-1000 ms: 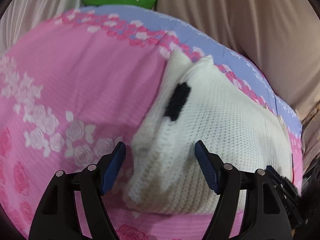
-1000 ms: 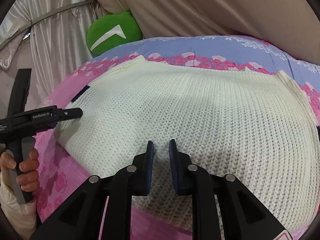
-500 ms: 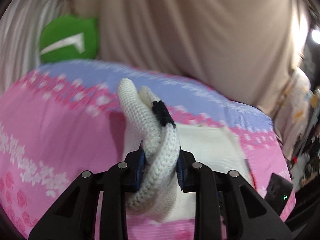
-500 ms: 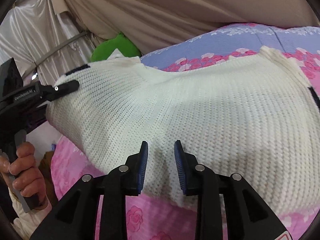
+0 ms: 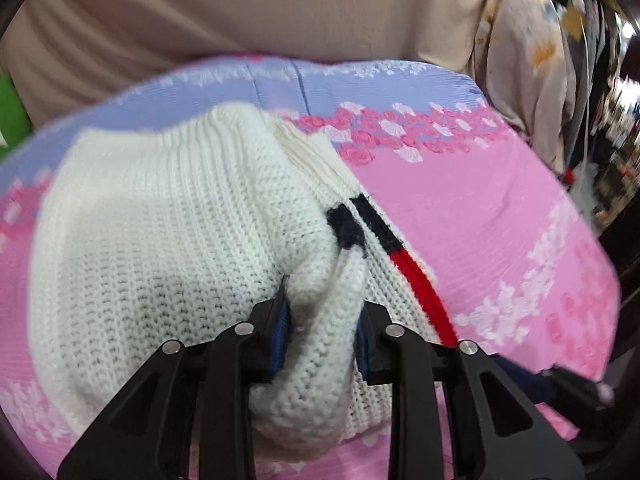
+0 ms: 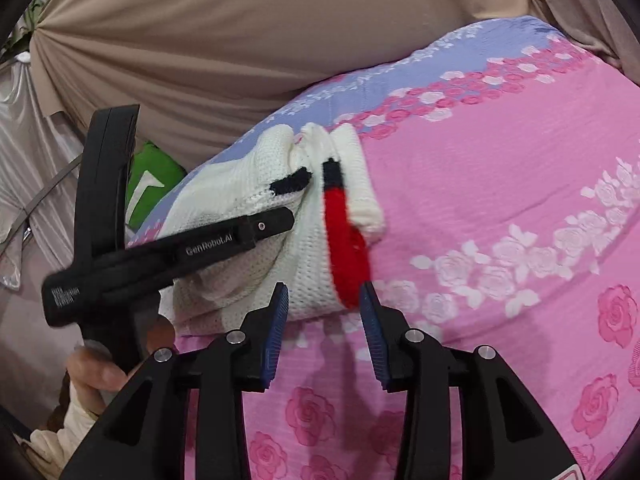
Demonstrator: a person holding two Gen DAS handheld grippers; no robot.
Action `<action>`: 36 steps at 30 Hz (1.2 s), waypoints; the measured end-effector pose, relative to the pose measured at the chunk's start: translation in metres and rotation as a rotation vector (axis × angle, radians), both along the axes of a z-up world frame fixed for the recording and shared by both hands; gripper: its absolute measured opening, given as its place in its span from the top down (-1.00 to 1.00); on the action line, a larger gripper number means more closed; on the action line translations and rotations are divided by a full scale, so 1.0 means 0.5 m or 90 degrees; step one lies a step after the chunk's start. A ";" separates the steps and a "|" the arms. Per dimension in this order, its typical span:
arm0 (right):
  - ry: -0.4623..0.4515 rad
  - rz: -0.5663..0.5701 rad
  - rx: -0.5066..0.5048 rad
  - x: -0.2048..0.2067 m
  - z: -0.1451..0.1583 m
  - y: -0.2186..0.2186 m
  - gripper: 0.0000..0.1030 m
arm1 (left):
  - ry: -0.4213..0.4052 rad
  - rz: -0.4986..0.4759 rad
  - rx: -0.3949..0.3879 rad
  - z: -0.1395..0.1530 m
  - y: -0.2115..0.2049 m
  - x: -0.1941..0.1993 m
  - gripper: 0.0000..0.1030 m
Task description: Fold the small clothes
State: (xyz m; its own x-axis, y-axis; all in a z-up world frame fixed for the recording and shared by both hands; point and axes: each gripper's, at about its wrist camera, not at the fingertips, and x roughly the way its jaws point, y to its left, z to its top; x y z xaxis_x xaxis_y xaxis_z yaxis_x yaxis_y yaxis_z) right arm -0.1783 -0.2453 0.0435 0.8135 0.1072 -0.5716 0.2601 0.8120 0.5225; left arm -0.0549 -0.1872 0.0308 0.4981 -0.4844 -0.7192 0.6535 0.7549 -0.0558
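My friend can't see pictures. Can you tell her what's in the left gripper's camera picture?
The black left gripper with blue pads is shut on a bunched fold of a white knitted sweater with a dark blue and red stripe. The sweater lies on a pink bedsheet printed with roses; beige curtains hang behind.
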 end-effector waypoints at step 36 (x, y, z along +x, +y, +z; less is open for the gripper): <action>-0.052 0.072 0.067 0.188 0.071 -0.062 0.51 | 0.081 0.165 0.008 -0.077 0.308 0.010 -0.58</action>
State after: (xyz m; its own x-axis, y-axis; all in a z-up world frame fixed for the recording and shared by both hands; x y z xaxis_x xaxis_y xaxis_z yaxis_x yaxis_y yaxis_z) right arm -0.0841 -0.2761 0.0789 0.8357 0.2567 -0.4855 0.1233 0.7739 0.6213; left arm -0.0502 -0.0331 -0.0077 0.5092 -0.3436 -0.7891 0.4269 0.8969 -0.1151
